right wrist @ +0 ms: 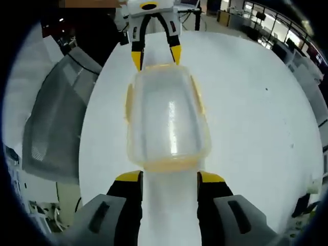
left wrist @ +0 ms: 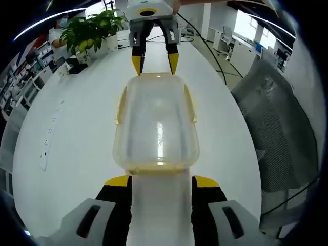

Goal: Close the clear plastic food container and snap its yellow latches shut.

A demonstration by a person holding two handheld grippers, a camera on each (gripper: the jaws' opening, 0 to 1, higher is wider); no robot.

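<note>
1. Container first — the clear rectangular plastic food container with yellow latches sits on the white counter, its lid seemingly already on top, and it lies directly between the two grippers.
2. Its long axis runs straight along the line from one gripper to the other, so each short end faces one pair of jaws.
3. In the left gripper view, the left gripper has its yellow-tipped jaws spread wide and holding nothing; the near short end lies just ahead of the tips, roughly centred in the gap.
4. In the right gripper view, the right gripper stands the same way at the opposite short end of the container — jaws wide apart, empty, tips just short of the rim.
5. Both grippers look about equally near; neither touches the box as far as I can tell.
6. Yellow latches show along the long sides and at the short ends; whether any is snapped I cannot tell.
</note>
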